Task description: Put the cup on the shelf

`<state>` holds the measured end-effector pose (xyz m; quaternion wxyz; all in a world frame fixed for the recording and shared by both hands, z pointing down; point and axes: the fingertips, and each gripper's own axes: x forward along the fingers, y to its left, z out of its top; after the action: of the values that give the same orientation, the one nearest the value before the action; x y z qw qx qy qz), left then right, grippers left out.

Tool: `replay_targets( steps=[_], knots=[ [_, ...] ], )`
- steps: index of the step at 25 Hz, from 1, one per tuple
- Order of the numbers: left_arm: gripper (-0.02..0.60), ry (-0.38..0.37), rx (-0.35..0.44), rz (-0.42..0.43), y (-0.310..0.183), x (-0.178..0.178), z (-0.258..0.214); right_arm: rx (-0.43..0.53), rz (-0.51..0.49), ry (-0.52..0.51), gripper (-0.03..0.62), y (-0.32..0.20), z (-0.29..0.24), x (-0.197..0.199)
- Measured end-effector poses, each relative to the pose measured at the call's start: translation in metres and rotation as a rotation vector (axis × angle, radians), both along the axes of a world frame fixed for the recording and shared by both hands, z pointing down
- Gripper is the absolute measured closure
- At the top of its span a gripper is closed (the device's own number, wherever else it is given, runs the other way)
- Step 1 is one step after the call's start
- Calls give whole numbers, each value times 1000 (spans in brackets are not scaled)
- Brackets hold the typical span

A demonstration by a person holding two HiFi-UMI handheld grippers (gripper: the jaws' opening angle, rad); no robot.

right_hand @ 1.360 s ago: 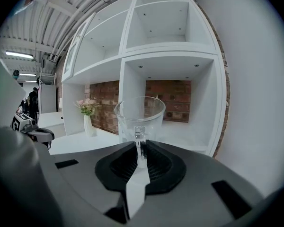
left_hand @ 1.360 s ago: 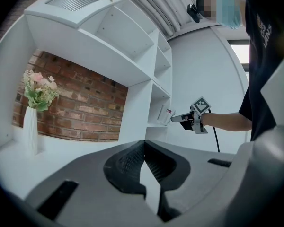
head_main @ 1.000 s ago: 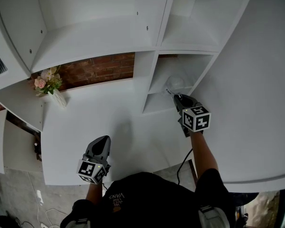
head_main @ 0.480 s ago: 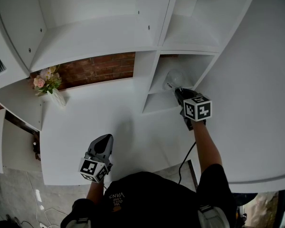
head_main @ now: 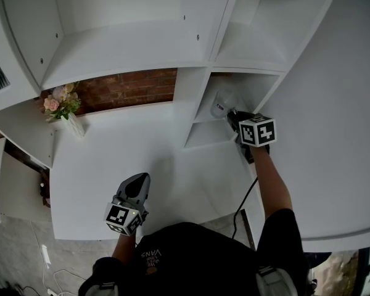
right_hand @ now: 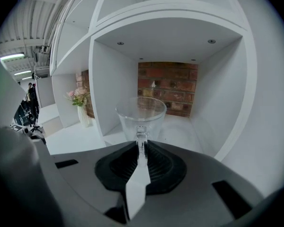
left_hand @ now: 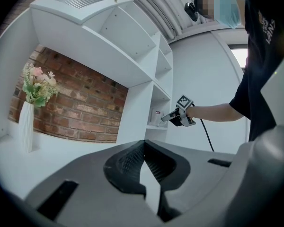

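Observation:
A clear glass cup (right_hand: 141,115) stands upright in front of my right gripper (right_hand: 141,143), which is shut on its handle. In the head view the cup (head_main: 221,102) is inside the lower right shelf compartment (head_main: 205,134), just ahead of the right gripper (head_main: 230,114). The jaws hide the cup's base, so I cannot tell whether it rests on the shelf floor (right_hand: 182,129). From the left gripper view, the cup (left_hand: 157,117) and the right gripper (left_hand: 173,117) appear far off at that compartment. My left gripper (head_main: 137,181) hovers level over the white table (head_main: 111,159), jaws together and empty (left_hand: 143,167).
A white vase with pink flowers (head_main: 65,111) stands at the table's left, against the brick wall (head_main: 129,88). White shelf compartments rise above and beside the cup's one. The compartment's side walls (right_hand: 217,103) stand close on both sides. A black cable (head_main: 242,202) hangs from the right gripper.
The right gripper has carried the cup up and further into the shelf compartment. The left gripper has stayed almost where it was.

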<state>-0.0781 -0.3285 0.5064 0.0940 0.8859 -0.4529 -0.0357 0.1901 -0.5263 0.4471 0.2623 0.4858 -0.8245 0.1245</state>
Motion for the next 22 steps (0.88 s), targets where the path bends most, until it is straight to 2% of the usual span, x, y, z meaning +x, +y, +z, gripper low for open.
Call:
replay_targets(
  steps=[22],
  knots=[
    [574,14,34,32,-14,3,-1,-36,58,-53,563,-31,0,-9]
  ],
)
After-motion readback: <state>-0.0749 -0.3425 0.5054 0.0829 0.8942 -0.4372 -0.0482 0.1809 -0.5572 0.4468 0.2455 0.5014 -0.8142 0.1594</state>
